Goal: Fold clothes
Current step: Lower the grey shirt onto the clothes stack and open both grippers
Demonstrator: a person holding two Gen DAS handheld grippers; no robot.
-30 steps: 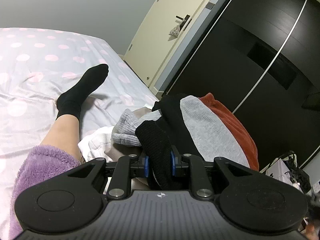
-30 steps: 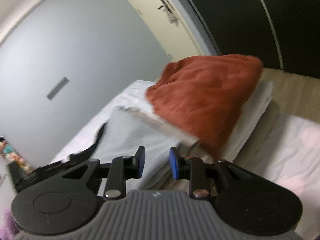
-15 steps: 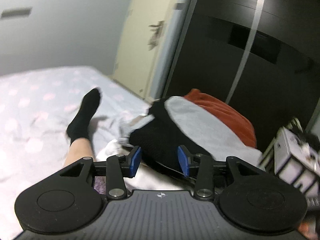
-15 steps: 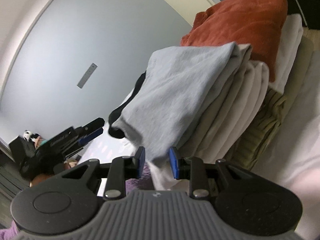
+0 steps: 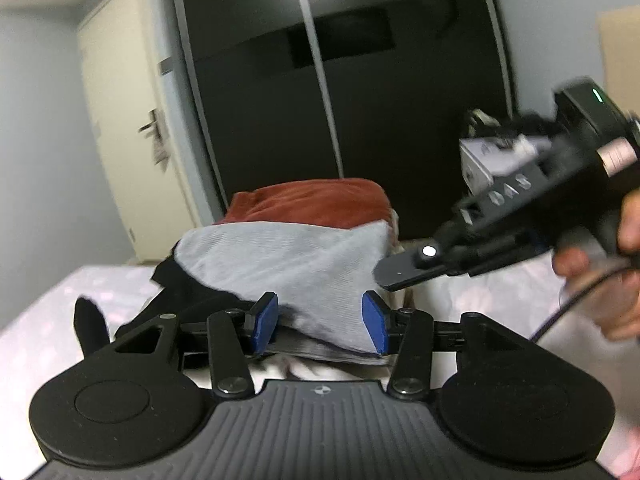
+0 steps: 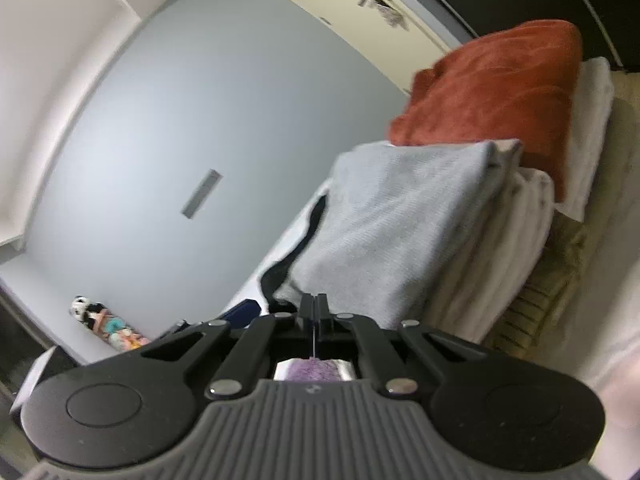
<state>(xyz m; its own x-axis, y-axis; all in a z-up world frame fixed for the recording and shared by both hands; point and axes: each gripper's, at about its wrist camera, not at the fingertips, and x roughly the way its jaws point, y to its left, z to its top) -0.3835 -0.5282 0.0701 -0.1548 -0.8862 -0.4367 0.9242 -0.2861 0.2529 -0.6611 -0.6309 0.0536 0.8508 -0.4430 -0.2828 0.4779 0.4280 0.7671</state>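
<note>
Left gripper (image 5: 320, 322) jaws spread wide, empty. Right gripper (image 6: 315, 312) jaws pressed together, nothing between. Folded grey ribbed-knit garment (image 6: 400, 220) tops white folded stack (image 6: 516, 236) on bed (image 5: 48, 320); rust-red fleece bundle (image 6: 492, 92) at 1 o'clock behind it.

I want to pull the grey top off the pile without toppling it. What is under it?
Under the grey top lie folded white pieces, then an olive ribbed piece. A black garment pokes out at its far side. How far each reaches beneath is hidden.
</note>
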